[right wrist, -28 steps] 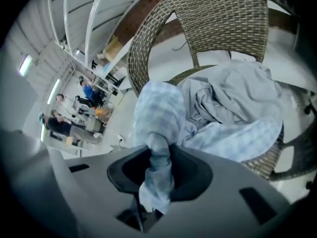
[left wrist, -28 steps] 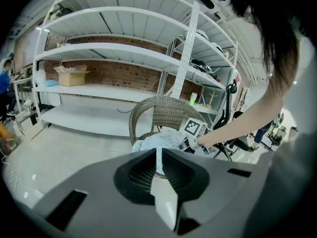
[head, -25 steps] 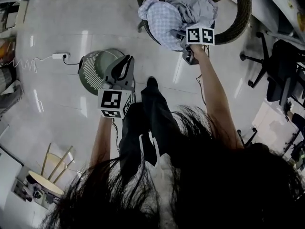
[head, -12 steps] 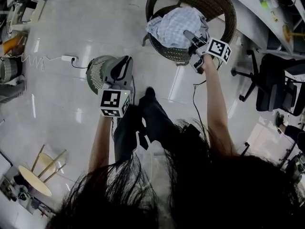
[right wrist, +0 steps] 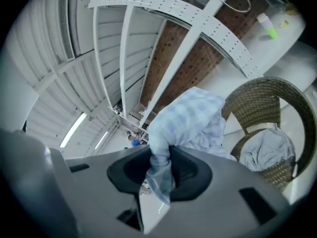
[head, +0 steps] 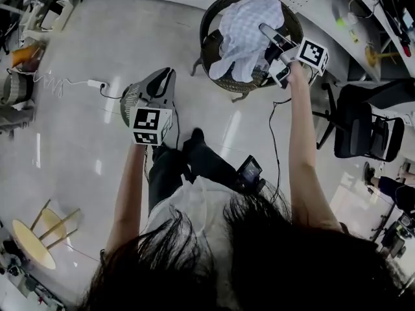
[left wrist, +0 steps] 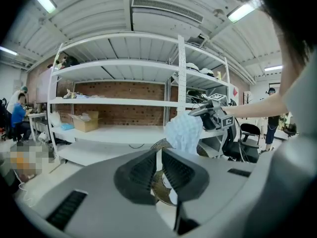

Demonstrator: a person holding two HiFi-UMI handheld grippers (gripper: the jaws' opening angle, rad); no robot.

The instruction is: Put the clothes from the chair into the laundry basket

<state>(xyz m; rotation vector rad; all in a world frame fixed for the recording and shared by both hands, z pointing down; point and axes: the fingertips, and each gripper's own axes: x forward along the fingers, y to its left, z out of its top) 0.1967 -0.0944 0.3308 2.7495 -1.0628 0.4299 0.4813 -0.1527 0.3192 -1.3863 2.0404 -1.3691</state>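
Observation:
A pale checked garment (head: pixel 243 34) hangs above the wicker chair (head: pixel 217 28), bunched in my right gripper (head: pixel 266 32), which is shut on a fold of it. In the right gripper view the cloth (right wrist: pixel 185 120) fills the jaws of that gripper (right wrist: pixel 161 167), and a grey garment (right wrist: pixel 267 150) lies on the chair seat (right wrist: pixel 270 110) below. My left gripper (head: pixel 168 78) hovers over the round ribbed laundry basket (head: pixel 128 102), jaws together and empty. From the left gripper view (left wrist: pixel 159 155) the raised cloth (left wrist: pixel 184 130) shows to the right.
A black office chair (head: pixel 363 125) stands right of the wicker chair. A power strip (head: pixel 97 83) with a cable lies left of the basket. A wooden stool (head: pixel 32 245) is at lower left. White shelving (left wrist: pixel 119 100) lines the wall. The person's legs (head: pixel 194 164) stand between basket and chair.
My right gripper has risen with the checked garment, pulling it up off the chair seat. The left gripper has stayed over the basket.

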